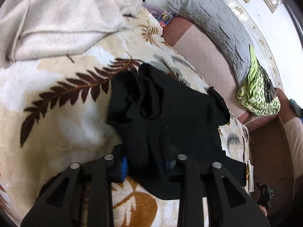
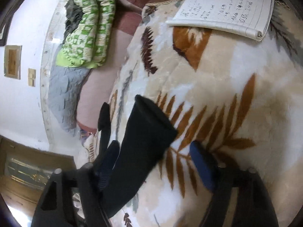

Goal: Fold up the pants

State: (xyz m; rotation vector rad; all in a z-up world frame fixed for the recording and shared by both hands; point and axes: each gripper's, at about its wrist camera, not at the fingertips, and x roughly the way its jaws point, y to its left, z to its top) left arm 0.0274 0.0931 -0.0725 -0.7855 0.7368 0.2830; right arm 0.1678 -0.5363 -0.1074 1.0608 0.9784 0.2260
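Observation:
Black pants (image 1: 166, 121) lie bunched on a cream leaf-print blanket (image 1: 62, 117). In the left wrist view my left gripper (image 1: 147, 164) has its blue-padded fingers on either side of a fold of the black cloth, apparently closed on it. In the right wrist view a black pant leg (image 2: 144, 140) hangs between the fingers of my right gripper (image 2: 151, 162). The blue fingers (image 2: 202, 164) stand wide apart, with the cloth resting against the left one.
A white fleece blanket (image 1: 62, 19) is heaped at the back left. A grey quilted pillow (image 1: 214, 22) and a green patterned bundle (image 1: 255, 92) lie along the wall. A lined notepad (image 2: 223, 9) rests on the leaf-print blanket (image 2: 236, 98).

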